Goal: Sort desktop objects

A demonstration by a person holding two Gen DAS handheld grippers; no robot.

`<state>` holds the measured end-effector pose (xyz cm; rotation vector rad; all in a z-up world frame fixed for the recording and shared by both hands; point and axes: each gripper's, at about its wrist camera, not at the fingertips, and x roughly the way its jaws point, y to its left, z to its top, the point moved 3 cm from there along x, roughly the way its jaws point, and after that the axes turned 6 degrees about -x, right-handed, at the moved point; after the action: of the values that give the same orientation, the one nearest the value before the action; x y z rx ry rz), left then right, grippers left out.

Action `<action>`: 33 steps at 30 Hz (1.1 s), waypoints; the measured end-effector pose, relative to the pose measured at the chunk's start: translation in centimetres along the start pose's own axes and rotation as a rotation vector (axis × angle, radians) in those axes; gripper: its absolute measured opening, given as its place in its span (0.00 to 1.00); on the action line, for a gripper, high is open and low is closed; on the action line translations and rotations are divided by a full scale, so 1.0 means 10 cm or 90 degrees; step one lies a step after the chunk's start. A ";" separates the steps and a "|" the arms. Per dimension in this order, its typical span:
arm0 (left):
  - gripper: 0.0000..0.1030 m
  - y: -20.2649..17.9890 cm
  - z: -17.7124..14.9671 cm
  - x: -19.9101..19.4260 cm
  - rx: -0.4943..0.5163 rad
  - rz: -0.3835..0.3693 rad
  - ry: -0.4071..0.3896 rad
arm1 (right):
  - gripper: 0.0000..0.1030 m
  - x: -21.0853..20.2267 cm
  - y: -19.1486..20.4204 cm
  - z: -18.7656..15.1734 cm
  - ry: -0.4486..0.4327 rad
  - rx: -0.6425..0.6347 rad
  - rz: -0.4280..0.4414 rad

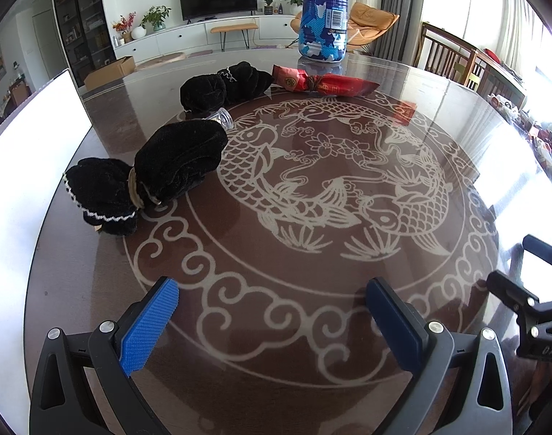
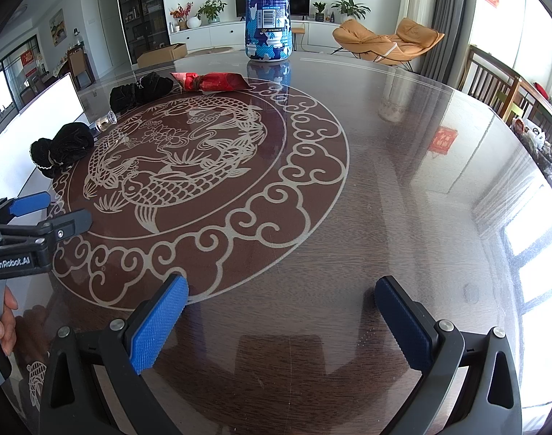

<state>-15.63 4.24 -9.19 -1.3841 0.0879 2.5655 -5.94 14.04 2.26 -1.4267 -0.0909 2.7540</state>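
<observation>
Both sets of tongs hovered low over the round worktop [image 1: 457, 116] with their blue pads spread wide and nothing between them: the left tongs [image 1: 272, 315] pointed across the fish pattern, the right tongs [image 2: 281, 320] over the bare dark wood to its right.

The things to sort lay in a loose arc on the far left side. Nearest was a black velvet pouch [image 1: 149, 181], tied at its neck with cord, its long axis running from near-left to far-right as the left camera saw it. Just beyond its far end a small clear bottle [image 1: 223, 117] lay tipped on its side, close enough that I could not tell whether they touched. Further back sat a 2nd black pouch [image 1: 225, 85], and beside it a red tied packet [image 1: 321, 81] lying crosswise. A tall blue-and-white bottle [image 1: 325, 14] stood upright at the far edge.

The near pouch lay ahead and to the left of the left tongs, and well apart from the right ones, so the left hand looked the nearer. Since the pouch lay skewed to the tongs' line, closing across its narrow tied neck would probably call for a turn of the wrist.
</observation>
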 end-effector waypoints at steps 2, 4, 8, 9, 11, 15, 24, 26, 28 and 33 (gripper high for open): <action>1.00 0.08 -0.11 -0.08 0.003 -0.003 0.000 | 1.00 0.00 0.00 0.00 0.000 0.000 0.000; 1.00 0.17 -0.20 -0.15 0.008 -0.006 -0.001 | 1.00 0.00 0.00 0.00 0.000 0.000 0.000; 1.00 0.35 -0.31 -0.23 0.009 -0.007 0.001 | 1.00 0.00 0.00 0.00 0.000 0.000 0.000; 1.00 0.39 -0.31 -0.24 0.007 -0.006 0.002 | 1.00 0.00 0.00 0.00 0.000 0.000 0.000; 1.00 0.48 -0.27 -0.21 0.006 -0.002 0.009 | 1.00 0.00 0.00 0.00 0.000 0.000 0.000; 1.00 0.78 -0.11 -0.13 -0.052 0.032 0.011 | 1.00 0.00 0.00 0.00 0.000 0.000 0.000; 1.00 0.78 -0.27 -0.24 -0.051 0.046 -0.010 | 1.00 0.00 0.00 0.00 0.000 0.000 0.000; 1.00 0.80 -0.32 -0.27 -0.054 0.037 -0.005 | 1.00 0.00 0.00 0.00 0.000 0.000 0.000; 1.00 0.82 -0.38 -0.31 -0.056 0.039 -0.004 | 1.00 0.00 0.00 0.00 0.000 0.000 0.000; 1.00 0.86 -0.51 -0.40 -0.055 0.038 -0.013 | 1.00 0.13 0.14 0.20 0.030 0.000 0.009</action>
<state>-11.24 -5.58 -9.17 -1.4054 0.0154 2.6607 -8.27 12.69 2.26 -1.4955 -0.0793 2.7293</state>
